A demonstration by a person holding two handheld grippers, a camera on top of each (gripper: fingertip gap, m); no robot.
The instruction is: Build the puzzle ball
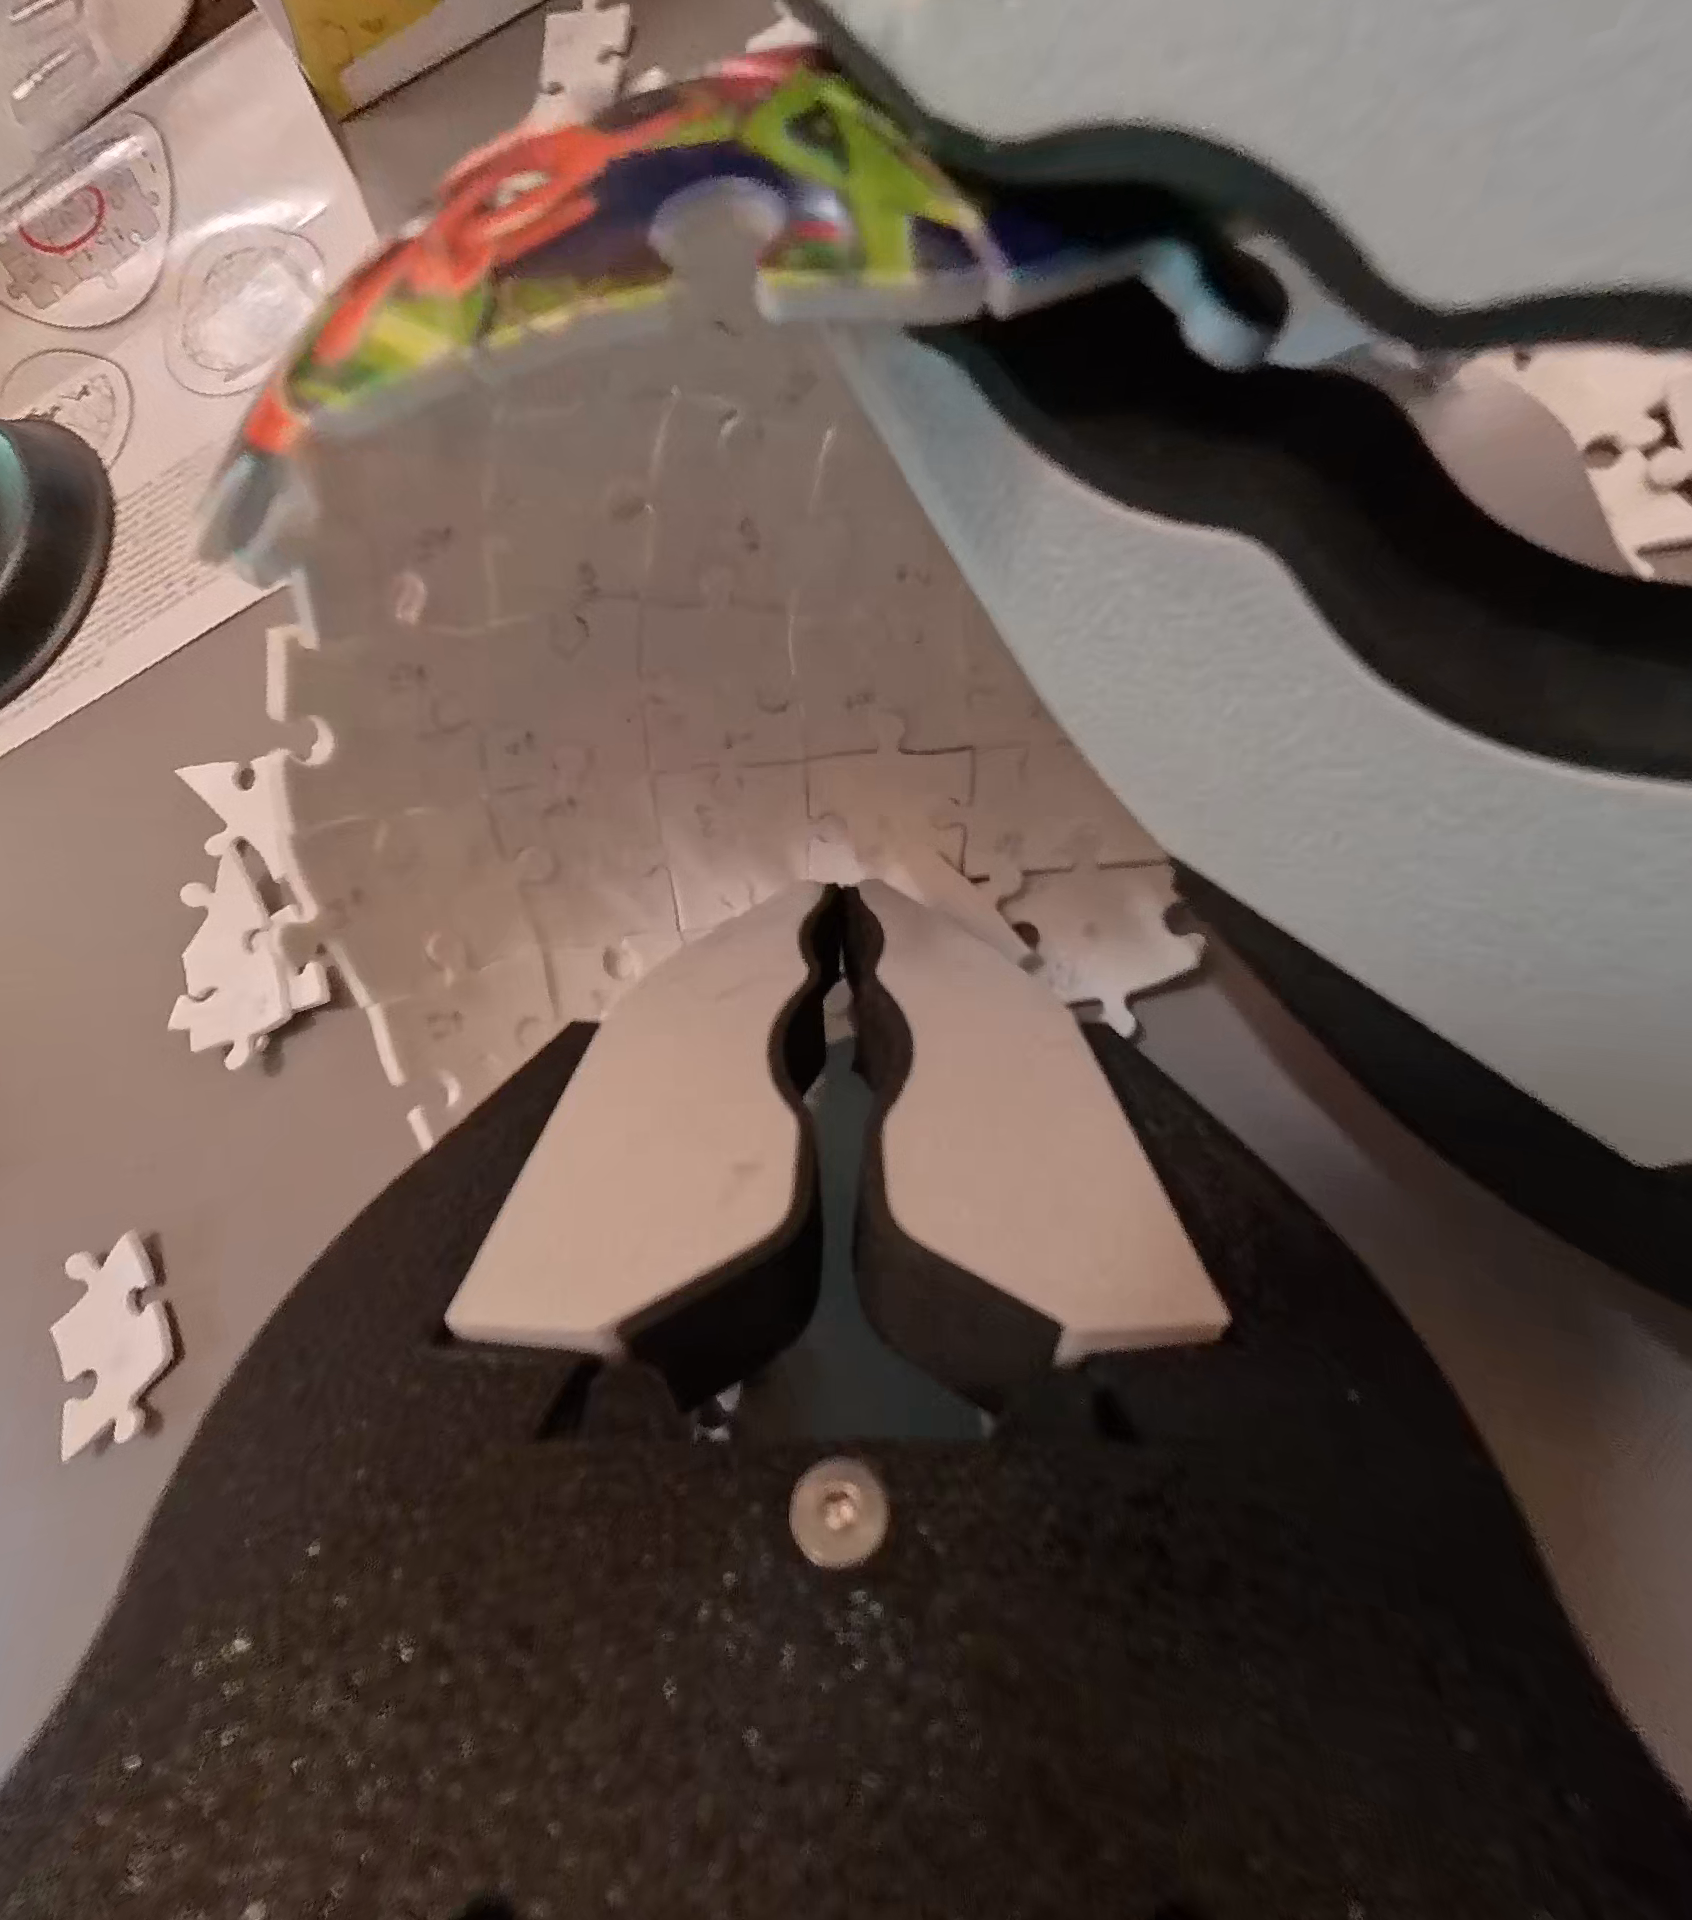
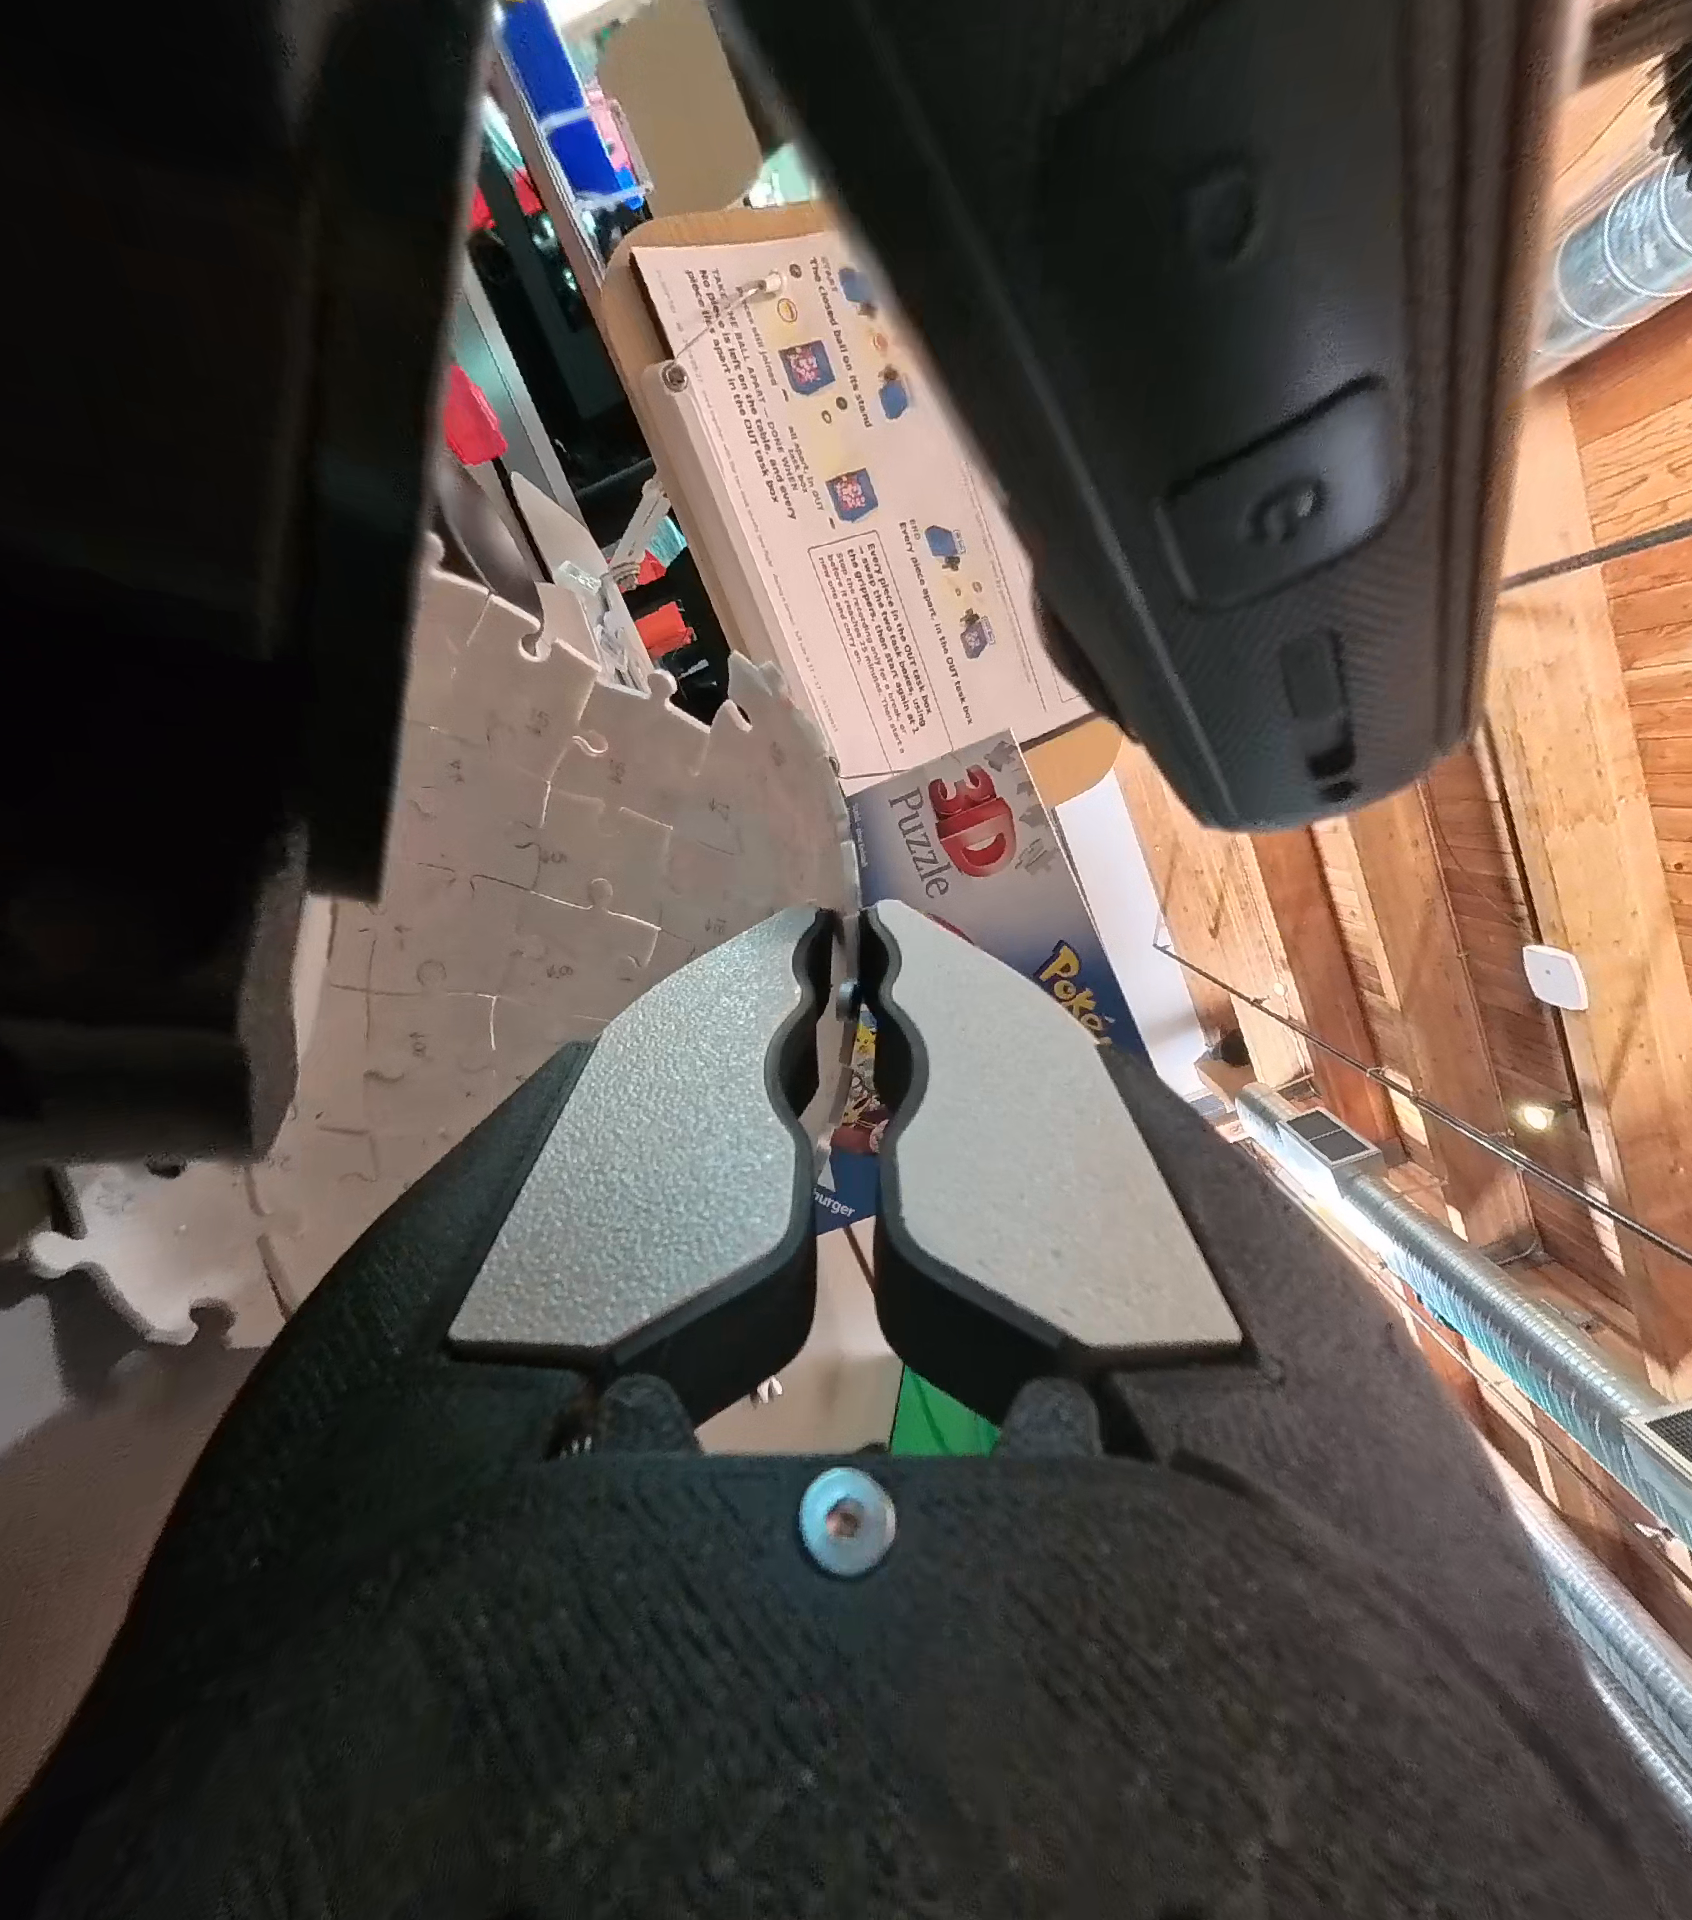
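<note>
Puzzle ball shell [image 1: 634, 665], a curved sheet of interlocked matte grey-backed pieces with glossy printed outer face, hangs above the grey desk [image 1: 11, 914], both the left tool [image 1: 842, 914] and right tool [image 2: 850, 935] pinched shut on its edges.

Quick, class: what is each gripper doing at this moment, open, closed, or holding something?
Left gripper: closed on the edge of the curved puzzle shell.
Right gripper: closed on the rim of the same shell.

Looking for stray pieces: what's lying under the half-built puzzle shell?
Under the raised puzzle shell, white loose pieces poke out at its left edge on the grey table. The left tool grips the shell's rim. Anything directly beneath the shell is covered.
</note>
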